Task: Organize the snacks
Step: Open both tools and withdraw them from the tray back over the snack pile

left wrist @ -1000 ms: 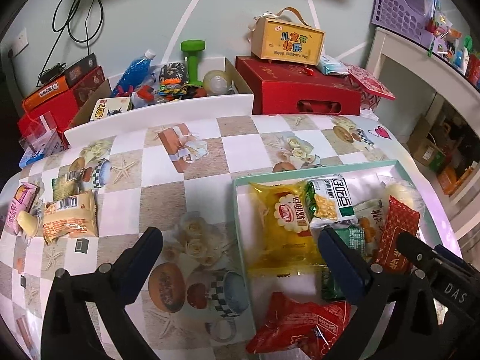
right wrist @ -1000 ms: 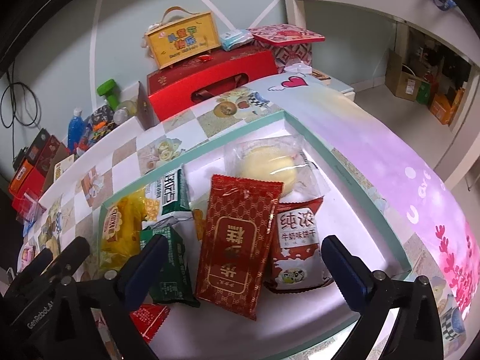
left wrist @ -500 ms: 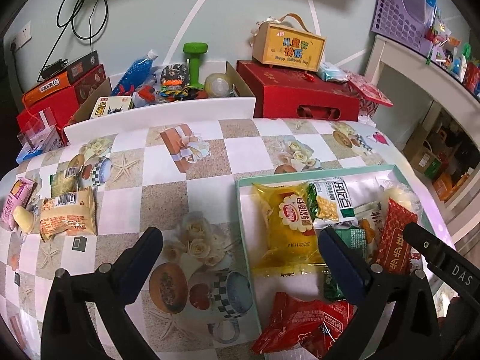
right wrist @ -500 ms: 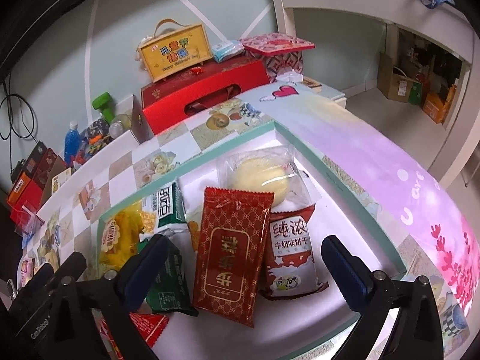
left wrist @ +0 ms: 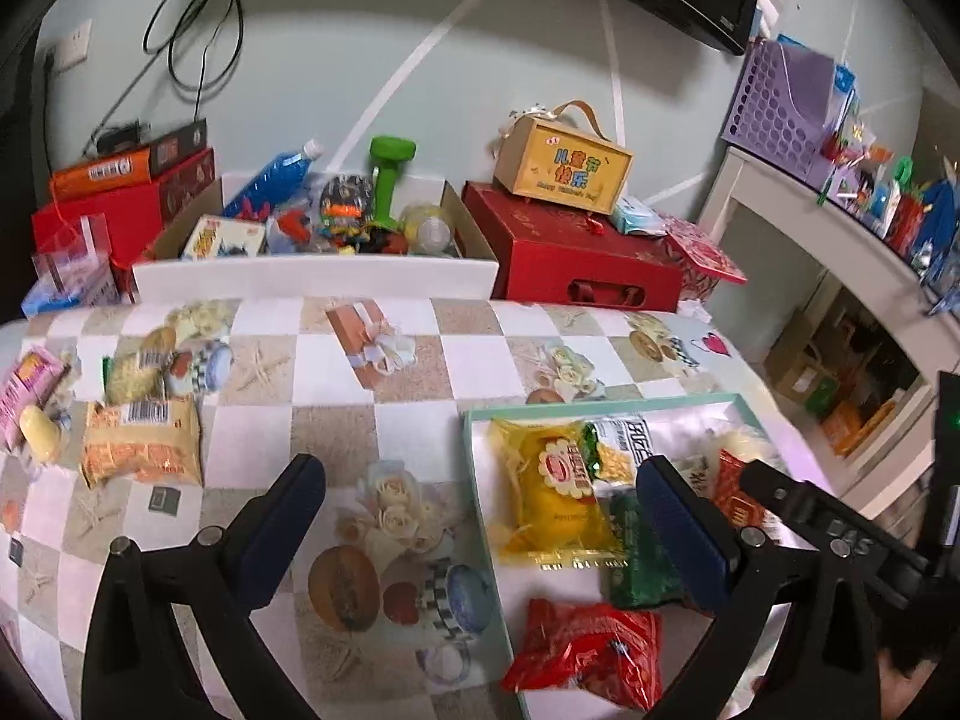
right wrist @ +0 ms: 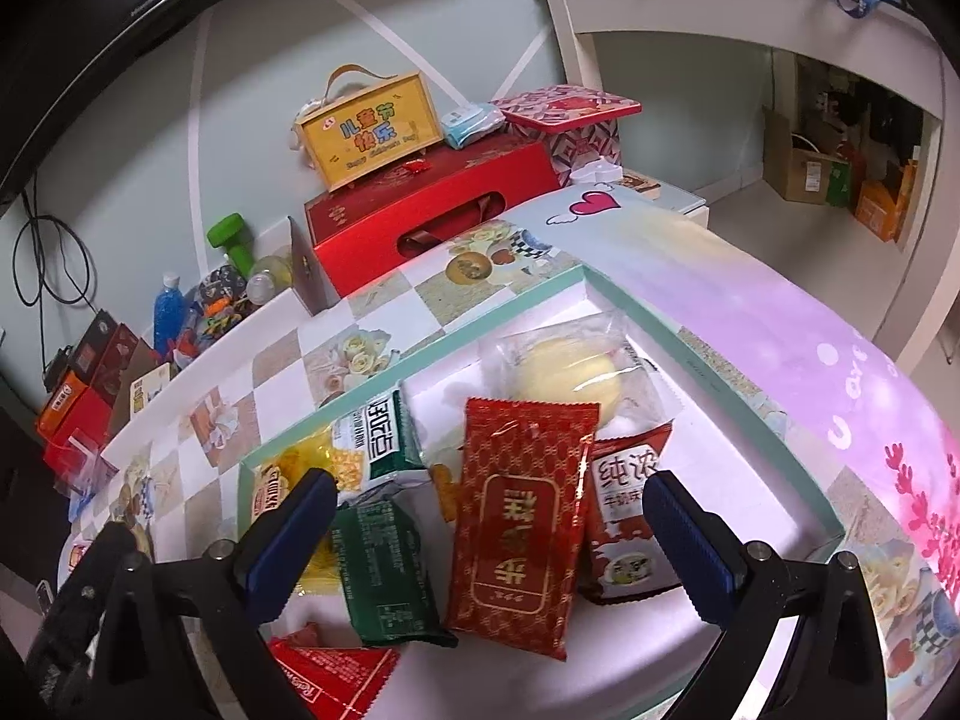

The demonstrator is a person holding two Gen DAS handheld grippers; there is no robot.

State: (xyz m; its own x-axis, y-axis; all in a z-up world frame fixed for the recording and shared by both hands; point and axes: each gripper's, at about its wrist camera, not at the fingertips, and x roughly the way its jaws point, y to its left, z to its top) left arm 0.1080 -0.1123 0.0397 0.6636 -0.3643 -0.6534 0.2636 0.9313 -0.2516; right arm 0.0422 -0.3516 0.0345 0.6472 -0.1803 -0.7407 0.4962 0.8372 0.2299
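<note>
A teal-rimmed white tray (right wrist: 708, 381) holds several snack packs: a red-gold packet (right wrist: 519, 522), a dark green pack (right wrist: 387, 570), a yellow chip bag (left wrist: 549, 495), a clear-wrapped bun (right wrist: 570, 369), a red milk-biscuit pack (right wrist: 624, 516) and a red bag (left wrist: 591, 648). My right gripper (right wrist: 489, 546) is open and empty above the tray. My left gripper (left wrist: 480, 531) is open and empty over the tray's left rim (left wrist: 480, 510). Loose snacks lie on the table at far left: an orange pack (left wrist: 141, 441), a green-yellow pack (left wrist: 135, 369) and a pink pack (left wrist: 27, 384).
A white-fronted cardboard box (left wrist: 312, 276) of clutter stands at the back, with a green dumbbell (left wrist: 390, 177). A red gift box (left wrist: 576, 252) carries a yellow handled box (left wrist: 561, 165). Red boxes (left wrist: 120, 204) stand back left. White shelving (left wrist: 840, 228) is at the right.
Both grippers have risen and pulled back a little from the tray, still open. The views tilt up and show more of the wall. No snack has moved.
</note>
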